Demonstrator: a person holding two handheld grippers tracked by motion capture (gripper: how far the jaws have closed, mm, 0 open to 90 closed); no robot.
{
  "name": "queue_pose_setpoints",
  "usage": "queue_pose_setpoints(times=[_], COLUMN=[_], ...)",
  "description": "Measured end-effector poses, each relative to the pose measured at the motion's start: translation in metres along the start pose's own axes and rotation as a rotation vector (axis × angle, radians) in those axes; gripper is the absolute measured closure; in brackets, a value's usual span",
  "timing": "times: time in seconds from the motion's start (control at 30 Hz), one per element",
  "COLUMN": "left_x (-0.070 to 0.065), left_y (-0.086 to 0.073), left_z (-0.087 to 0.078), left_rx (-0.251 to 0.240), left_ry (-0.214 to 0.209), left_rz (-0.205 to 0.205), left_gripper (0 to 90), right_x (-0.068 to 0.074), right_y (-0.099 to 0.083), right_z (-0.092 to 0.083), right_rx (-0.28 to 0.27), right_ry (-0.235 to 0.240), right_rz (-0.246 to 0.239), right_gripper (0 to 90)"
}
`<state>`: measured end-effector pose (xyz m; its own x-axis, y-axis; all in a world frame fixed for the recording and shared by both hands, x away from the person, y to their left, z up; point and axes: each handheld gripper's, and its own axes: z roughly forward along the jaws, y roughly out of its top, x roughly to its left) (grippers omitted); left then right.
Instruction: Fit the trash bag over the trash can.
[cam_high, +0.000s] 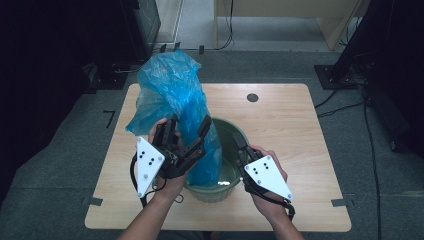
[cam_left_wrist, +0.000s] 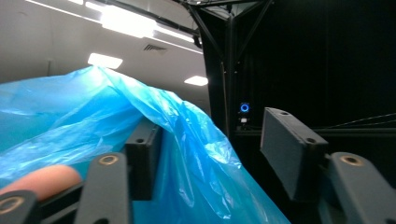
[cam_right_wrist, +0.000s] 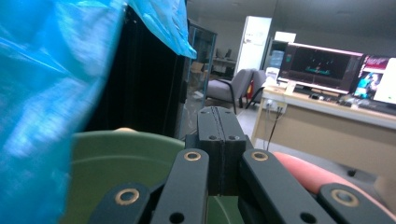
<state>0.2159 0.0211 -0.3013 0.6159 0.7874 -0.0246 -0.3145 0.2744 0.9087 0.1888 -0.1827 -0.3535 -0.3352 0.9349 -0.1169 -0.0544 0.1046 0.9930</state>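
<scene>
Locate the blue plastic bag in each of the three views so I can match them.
High view: blue plastic bag rises left of centre from the green bin.
Left gripper view: fills the lower left.
Right gripper view: along the left edge.
Shared landmark: the green bin.

A dark mark shaped like the figure 7 (cam_high: 109, 119) on the grey floor (cam_high: 75, 150) left of the table (cam_high: 300, 130), glowing monitors (cam_right_wrist: 322, 65) in the right gripper view with writing too small to read
</scene>
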Motion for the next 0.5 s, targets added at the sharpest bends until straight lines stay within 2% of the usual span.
queue_pose_setpoints(times=[0.07, 0.17, 0.2, 0.27, 0.3, 0.33, 0.37, 0.4, 0.43, 0.47, 0.5], left_x=[0.002, 0.001, 0.001, 0.0, -0.003, -0.005, -0.005, -0.007, -0.008, -0.011, -0.011], left_y=[-0.002, -0.004, -0.005, -0.005, -0.006, -0.006, -0.006, -0.006, -0.006, -0.006, -0.006], left_z=[-0.002, -0.003, -0.002, -0.002, -0.001, -0.001, -0.001, -0.001, -0.001, -0.002, -0.002], left_rx=[-0.003, 0.001, 0.002, 0.003, 0.004, 0.003, 0.003, 0.003, 0.001, -0.001, -0.001], left_ry=[0.005, 0.012, 0.01, 0.008, 0.006, 0.003, 0.003, -0.001, -0.004, -0.016, -0.016], left_rz=[0.0, -0.007, -0.009, -0.009, 0.003, 0.005, 0.005, 0.011, 0.013, 0.01, 0.01], left_gripper=[54.7, 70.0, 73.8, 76.5, 80.2, 81.4, 82.3, 82.8, 82.8, 83.3, 83.5], right_x=[-0.005, -0.012, -0.013, -0.013, -0.011, -0.009, -0.009, -0.006, -0.006, -0.002, -0.002], right_y=[-0.003, 0.0, 0.002, 0.005, 0.012, 0.016, 0.016, 0.023, 0.023, 0.028, 0.028], right_z=[-0.002, -0.005, -0.007, -0.008, -0.011, -0.012, -0.012, -0.014, -0.014, -0.013, -0.013], right_rx=[-0.006, -0.027, -0.042, -0.058, -0.089, -0.105, -0.105, -0.13, -0.13, -0.136, -0.136], right_ry=[0.021, 0.069, 0.082, 0.099, 0.145, 0.164, 0.164, 0.193, 0.193, 0.196, 0.196], right_rz=[0.047, 0.113, 0.119, 0.125, 0.14, 0.149, 0.149, 0.164, 0.164, 0.161, 0.161], right_gripper=[88.1, 74.0, 69.7, 66.5, 57.3, 52.8, 52.8, 46.7, 46.7, 38.6, 38.6])
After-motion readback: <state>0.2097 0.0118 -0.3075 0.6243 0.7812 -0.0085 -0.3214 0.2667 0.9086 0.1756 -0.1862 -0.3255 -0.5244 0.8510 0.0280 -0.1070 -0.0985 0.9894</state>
